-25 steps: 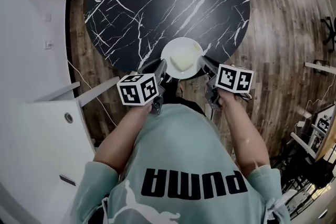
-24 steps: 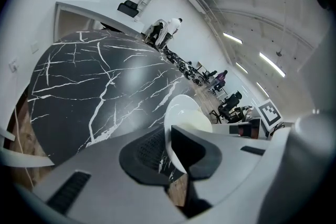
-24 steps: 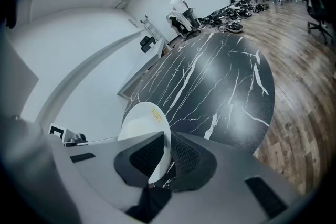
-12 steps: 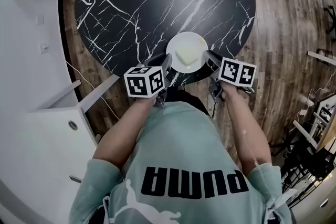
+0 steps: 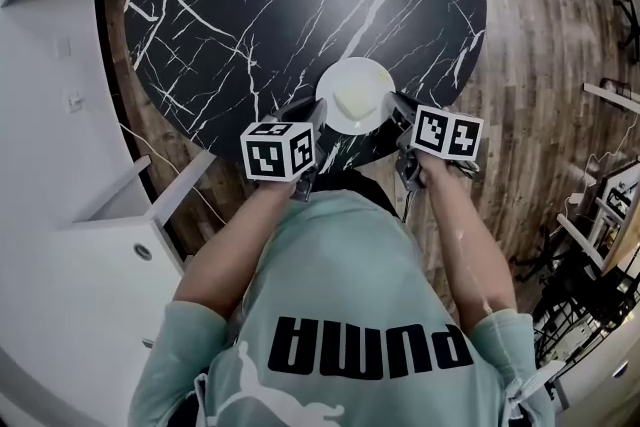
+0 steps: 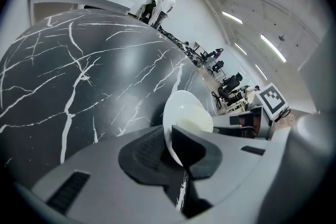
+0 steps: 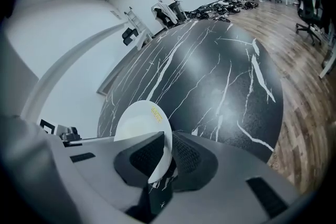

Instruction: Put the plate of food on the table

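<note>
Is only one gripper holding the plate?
No, the left gripper and the right gripper each grip an opposite edge of the white plate.

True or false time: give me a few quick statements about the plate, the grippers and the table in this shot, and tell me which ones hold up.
1. Only one gripper has the plate. False: its rim sits between the jaws of both the left gripper, whose jaws have just opened slightly, and the right gripper.
2. The table is black with white veins. True.
3. The plate is empty. False: pale food lies on it.
4. The plate is at the table's edge nearest the person. True.
5. The floor is carpeted. False: it is wood planks.
</note>
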Demonstrator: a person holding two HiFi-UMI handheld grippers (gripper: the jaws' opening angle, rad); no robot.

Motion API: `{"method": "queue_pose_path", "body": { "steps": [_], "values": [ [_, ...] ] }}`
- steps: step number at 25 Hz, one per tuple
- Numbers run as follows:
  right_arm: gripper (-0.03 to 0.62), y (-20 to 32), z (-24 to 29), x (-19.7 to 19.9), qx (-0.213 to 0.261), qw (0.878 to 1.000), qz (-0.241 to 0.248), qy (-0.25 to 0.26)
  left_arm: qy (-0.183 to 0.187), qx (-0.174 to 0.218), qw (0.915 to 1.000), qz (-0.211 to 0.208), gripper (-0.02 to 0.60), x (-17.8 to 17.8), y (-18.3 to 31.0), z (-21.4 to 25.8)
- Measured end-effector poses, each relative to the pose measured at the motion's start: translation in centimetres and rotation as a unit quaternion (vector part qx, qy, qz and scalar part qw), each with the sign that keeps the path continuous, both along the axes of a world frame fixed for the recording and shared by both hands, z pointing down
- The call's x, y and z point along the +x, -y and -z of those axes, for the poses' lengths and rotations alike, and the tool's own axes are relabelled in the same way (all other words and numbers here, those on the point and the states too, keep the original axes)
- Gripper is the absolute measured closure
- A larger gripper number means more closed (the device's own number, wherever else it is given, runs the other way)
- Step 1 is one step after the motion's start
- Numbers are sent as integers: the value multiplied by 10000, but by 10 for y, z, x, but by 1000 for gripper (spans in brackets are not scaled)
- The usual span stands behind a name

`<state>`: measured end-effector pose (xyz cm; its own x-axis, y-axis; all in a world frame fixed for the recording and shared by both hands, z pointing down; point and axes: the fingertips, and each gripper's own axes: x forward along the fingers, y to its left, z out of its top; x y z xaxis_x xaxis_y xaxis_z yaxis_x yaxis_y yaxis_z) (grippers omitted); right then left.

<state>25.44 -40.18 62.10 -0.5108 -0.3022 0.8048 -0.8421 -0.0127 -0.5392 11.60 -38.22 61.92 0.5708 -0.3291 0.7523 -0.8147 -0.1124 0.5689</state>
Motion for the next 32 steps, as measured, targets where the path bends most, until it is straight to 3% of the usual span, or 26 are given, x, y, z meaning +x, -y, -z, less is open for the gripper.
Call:
{"method": "queue_pose_path", "body": {
  "steps": [9,17,28,30,32],
  "values": [
    [551,3,-9,4,-51,9995,138,-262,114,-80,9996,-242,531,5,1,-9],
    [551,10,-10,2,101,9989,245,-379,263,-27,9994,-207,520,5,4,-16],
    [551,13,10,17,765,9945,245,-678,646,615,9960,105,517,-11,2,1],
    [551,10,18,19,966,9917,283,-800,738,782,9940,184,568,-16,0,11],
    [553,3,28,16,1176,9880,426,-910,705,929,9930,186,575,-14,-7,24]
  ]
}}
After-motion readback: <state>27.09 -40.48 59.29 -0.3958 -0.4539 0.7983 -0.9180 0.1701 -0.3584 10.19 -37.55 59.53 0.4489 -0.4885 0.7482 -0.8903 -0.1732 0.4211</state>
